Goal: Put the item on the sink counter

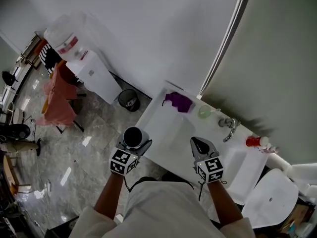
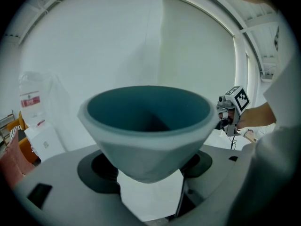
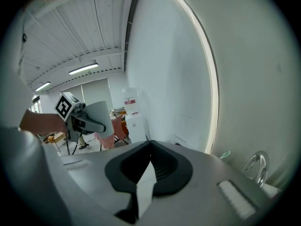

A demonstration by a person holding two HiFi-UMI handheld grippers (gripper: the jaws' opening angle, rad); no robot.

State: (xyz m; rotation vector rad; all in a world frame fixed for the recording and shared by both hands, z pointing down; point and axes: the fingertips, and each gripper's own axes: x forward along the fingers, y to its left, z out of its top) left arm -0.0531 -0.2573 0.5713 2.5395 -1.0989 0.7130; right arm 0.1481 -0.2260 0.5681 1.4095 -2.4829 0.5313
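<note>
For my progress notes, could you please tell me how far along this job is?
Done: the left gripper grips the cup. In hand: it hangs at the near edge of the sink counter. Left: set it down there and release. The right gripper is shut, empty.

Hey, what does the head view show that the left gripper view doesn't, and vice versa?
Only the head view: the purple cloth, faucet and red-capped bottle on the sink counter. Only the left gripper view: the teal inside of the cup. Both: the left gripper shut on that cup, the right gripper, the water dispenser.
</note>
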